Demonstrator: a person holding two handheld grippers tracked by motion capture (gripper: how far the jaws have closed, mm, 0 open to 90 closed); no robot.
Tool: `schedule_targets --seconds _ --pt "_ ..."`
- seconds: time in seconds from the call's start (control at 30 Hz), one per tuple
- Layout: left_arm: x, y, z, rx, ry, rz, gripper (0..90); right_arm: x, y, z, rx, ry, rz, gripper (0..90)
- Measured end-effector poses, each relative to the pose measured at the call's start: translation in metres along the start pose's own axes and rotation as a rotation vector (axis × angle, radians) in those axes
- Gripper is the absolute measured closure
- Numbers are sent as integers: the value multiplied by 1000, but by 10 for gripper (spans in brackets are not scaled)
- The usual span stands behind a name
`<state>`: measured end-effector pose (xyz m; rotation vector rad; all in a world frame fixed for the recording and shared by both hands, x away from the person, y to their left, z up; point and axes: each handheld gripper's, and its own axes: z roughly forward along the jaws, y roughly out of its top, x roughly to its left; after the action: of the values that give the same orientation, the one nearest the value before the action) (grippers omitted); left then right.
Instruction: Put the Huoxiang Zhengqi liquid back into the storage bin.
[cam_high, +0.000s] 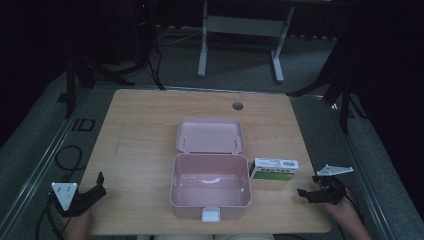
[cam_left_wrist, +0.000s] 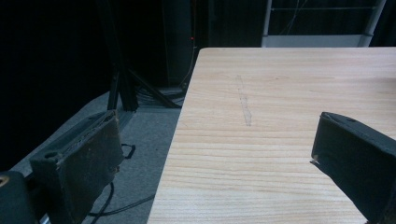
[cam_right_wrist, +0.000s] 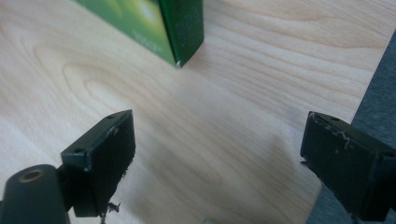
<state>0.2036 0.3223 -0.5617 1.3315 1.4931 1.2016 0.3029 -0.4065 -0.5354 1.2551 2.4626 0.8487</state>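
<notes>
green-white carton (cam_high: 274, 169) | lying flat, long side up | just right of open pink box (cam_high: 210, 186) | untouched

Each black hand-held gripper (cam_high: 98, 186) carries a grey 3-cornered plate (cam_high: 64, 194), 2 worn, frayed pads (cam_right_wrist: 105, 158) and a trailing black cable (cam_high: 67, 159).

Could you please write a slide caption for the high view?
Open pink box on a wooden table, green carton beside it, open left gripper and right gripper waiting.

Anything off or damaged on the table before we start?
Nothing major. The pink box sits open and empty, the green carton is intact beside it. Only oddities: a faint scuff line on the table and frayed pads on the right gripper.
</notes>
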Motion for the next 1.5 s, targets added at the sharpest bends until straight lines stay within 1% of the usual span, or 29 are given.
schedule_targets --seconds 0.13,0.17,0.23,0.27,0.3,0.33,0.43,0.47,0.5,0.57,0.6,0.63,0.7,0.73,0.77,0.8,0.83,0.87,0.9,0.93,0.97,1.0,1.07,1.1,1.17,1.3,1.33,1.47,1.5 --pt "0 0 0 -1 -1 -2 22 3 3 -1 38 -12 -36 102" --pt "0 0 0 -1 -1 -4 22 4 4 -1 69 -2 -51 102" --pt "0 0 0 -1 -3 -3 21 6 5 -1 99 1 -79 102" --pt "0 0 0 -1 -3 -3 21 6 5 -1 99 1 -79 102" --pt "0 0 0 1 -4 1 21 8 6 -1 131 19 -98 102" --pt "0 0 0 1 -4 1 21 8 6 -1 131 19 -98 102" --pt "0 0 0 3 -5 3 21 13 6 -2 177 44 -160 100" --pt "0 0 0 3 -5 3 21 13 6 -2 177 44 -160 100" --pt "0 0 0 2 -5 1 21 18 9 0 232 74 -209 101" --pt "0 0 0 2 -6 1 21 22 11 0 261 77 -248 101" --pt "0 0 0 2 -6 0 21 24 13 0 282 93 -262 101" --pt "0 0 0 2 -6 0 22 24 13 0 282 93 -262 101" --pt "0 0 0 2 -8 0 21 28 18 0 321 102 -305 101" --pt "0 0 0 2 -8 0 21 28 18 0 321 102 -305 101" --pt "0 0 0 2 -7 -1 21 29 19 0 335 97 -319 102" --pt "0 0 0 2 -8 -2 21 31 21 0 356 109 -334 102" --pt "0 0 0 3 -8 -1 21 35 24 0 394 104 -366 102" --pt "0 0 0 3 -10 -1 21 36 26 1 418 120 -371 101" --pt "0 0 0 3 -10 -1 21 36 26 1 418 120 -371 101" --pt "0 0 0 3 -9 0 21 39 30 0 443 113 -392 102" --pt "0 0 0 3 -10 -1 21 40 31 -1 456 127 -399 101" --pt "0 0 0 3 -11 -1 21 41 33 -1 468 122 -412 102" --pt "0 0 0 3 -11 0 21 43 36 -1 501 136 -431 102" --pt "0 0 0 3 -12 -1 21 45 38 -2 514 128 -447 102" --pt "1 0 0 4 -12 -2 21 47 40 -2 537 141 -465 102" --pt "1 0 0 4 -14 -1 22 51 44 -2 553 150 -492 120" --pt "0 0 0 4 -13 0 21 53 47 -1 570 167 -506 121" --pt "0 0 1 6 -13 3 21 59 50 0 602 161 -529 121" --pt "0 0 1 6 -14 3 21 62 53 1 618 158 -557 130"
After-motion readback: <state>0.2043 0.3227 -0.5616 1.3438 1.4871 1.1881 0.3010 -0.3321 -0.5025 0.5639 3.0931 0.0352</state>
